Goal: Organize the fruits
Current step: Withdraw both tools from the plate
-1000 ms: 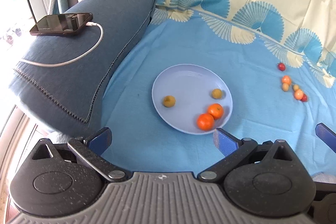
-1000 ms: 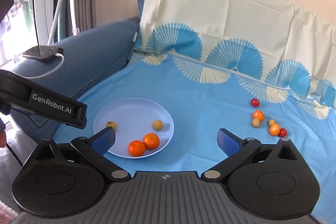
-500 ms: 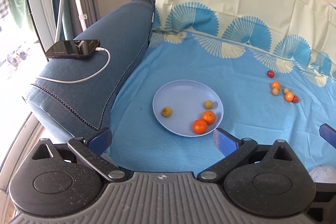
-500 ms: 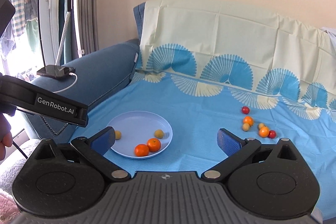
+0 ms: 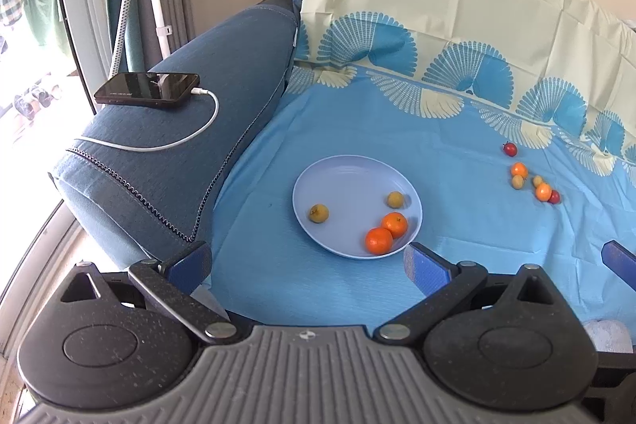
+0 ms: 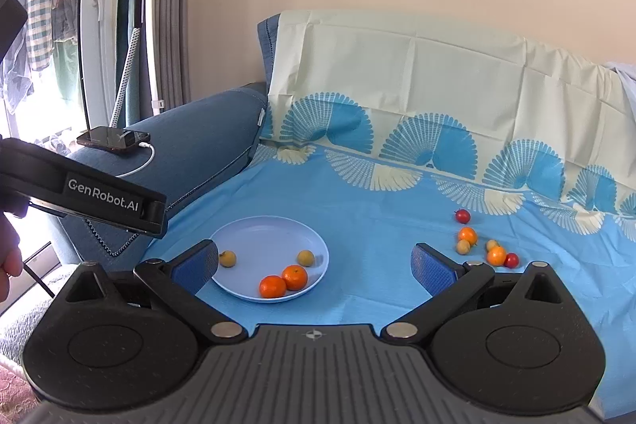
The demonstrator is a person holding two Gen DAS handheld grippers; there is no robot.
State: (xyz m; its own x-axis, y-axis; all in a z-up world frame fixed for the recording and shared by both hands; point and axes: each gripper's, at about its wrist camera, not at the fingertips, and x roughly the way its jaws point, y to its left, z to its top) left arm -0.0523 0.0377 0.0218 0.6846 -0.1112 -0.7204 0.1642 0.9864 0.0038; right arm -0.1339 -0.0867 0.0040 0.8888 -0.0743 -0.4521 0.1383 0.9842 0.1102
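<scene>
Hovering with both jaws spread wide and empty: left gripper [image 5: 308, 259], right gripper [image 6: 314, 261]. Sitting lower centre of frame, plate [image 5: 338, 181] holding two oranges [image 5: 386, 232] and two yellowish fruits; lying loose at right, cluster of six small fruits [image 6: 483, 245] on the blue cloth [image 6: 377, 209]. Risking, probably, round fruit rolling off on the soft surface, or squashing under a hard pinch. Leaving open cloth between plate and cluster; crowding at left, sofa armrest [image 5: 179, 146] with phone [image 5: 147, 89].

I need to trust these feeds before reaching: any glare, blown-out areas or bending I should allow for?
Left wrist view: window at left is blown out, phone screen shows glare, plate and fruit are sharp. Right wrist view: even light on the cloth, strong fisheye bending at the edges, loose fruit clear.
</scene>
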